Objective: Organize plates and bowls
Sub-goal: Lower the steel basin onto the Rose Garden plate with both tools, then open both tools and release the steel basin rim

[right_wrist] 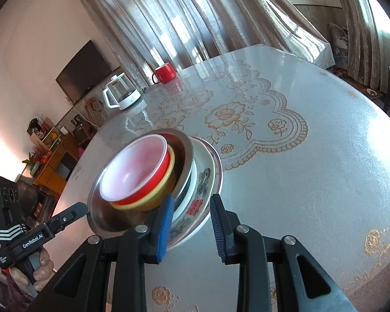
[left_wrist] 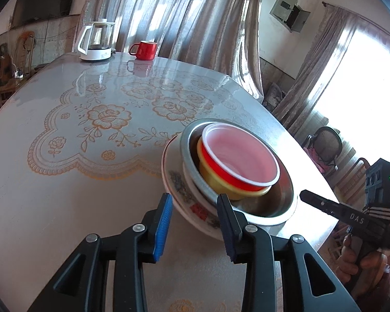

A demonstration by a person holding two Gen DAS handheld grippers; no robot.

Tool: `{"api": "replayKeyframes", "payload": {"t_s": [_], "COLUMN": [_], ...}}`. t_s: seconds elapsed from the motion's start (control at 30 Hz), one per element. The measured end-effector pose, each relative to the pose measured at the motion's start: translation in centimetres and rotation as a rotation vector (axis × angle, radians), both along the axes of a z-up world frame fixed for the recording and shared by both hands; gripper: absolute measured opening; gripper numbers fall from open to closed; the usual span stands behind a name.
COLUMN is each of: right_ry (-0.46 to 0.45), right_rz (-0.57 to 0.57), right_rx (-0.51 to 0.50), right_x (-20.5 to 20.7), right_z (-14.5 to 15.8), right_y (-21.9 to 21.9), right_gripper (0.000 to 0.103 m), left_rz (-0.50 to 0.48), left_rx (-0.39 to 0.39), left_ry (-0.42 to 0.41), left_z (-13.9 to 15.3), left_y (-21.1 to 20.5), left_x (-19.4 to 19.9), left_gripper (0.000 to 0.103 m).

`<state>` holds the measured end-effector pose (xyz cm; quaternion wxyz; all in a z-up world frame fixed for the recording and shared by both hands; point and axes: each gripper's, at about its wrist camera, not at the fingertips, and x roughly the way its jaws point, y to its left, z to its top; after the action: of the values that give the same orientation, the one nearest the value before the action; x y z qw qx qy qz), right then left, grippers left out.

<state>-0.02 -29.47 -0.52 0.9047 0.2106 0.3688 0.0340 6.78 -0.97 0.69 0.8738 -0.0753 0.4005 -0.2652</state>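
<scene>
A stack stands on the table: a flowered ceramic plate (left_wrist: 176,182) at the bottom, a steel bowl (left_wrist: 273,208) on it, then a yellow bowl (left_wrist: 208,171) and a red bowl with a white inside (left_wrist: 241,156). My left gripper (left_wrist: 195,213) is open, its jaws on either side of the plate's near rim. In the right wrist view the same stack shows: plate (right_wrist: 208,171), steel bowl (right_wrist: 104,221), yellow bowl (right_wrist: 153,200), red bowl (right_wrist: 132,169). My right gripper (right_wrist: 191,215) is open around the plate's rim from the other side.
A red mug (left_wrist: 144,50) and a glass kettle on a white base (left_wrist: 96,41) stand at the table's far edge. The table (left_wrist: 65,195) has a flowered cover. The table edge runs close to the right of the stack. Chairs stand beyond it.
</scene>
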Motion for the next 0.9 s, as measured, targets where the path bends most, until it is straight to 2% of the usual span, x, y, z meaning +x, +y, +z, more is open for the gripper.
{"api": "replayKeyframes", "payload": {"t_s": [0.17,0.3,0.4,0.6,0.73,0.9], "right_ry": [0.072,0.065,0.057,0.047,0.043,0.038], "right_rz": [0.044,0.057,0.070,0.055,0.047,0.039], "right_rx": [0.019,-0.019,-0.059,-0.108,-0.131,-0.144], "right_x": [0.2,0.4,0.5,0.7,0.9,1.3], "right_z": [-2.0,-2.1,-1.9,-1.9,-1.8,-1.9], "right_y": [1.1,2.3,3.0,3.2,3.2,3.3], "right_gripper": [0.028,0.027,0.020,0.020,0.020,0.019], "left_rz": [0.012,-0.011,-0.033,-0.076,-0.087,-0.108], "left_rx": [0.022,0.037,0.054,0.063,0.095,0.081], "left_ry": [0.005,0.017,0.012,0.007,-0.033,-0.045], "left_z": [-0.9,-1.8,-2.3,-2.6,-2.3,-1.8], "left_y": [0.5,-0.3,-1.1,-2.5,-3.2,-3.5], "left_x": [-0.5,-0.6,-0.8,-0.7,-0.9,-0.8], "left_gripper": [0.036,0.035,0.035,0.035,0.035,0.032]}}
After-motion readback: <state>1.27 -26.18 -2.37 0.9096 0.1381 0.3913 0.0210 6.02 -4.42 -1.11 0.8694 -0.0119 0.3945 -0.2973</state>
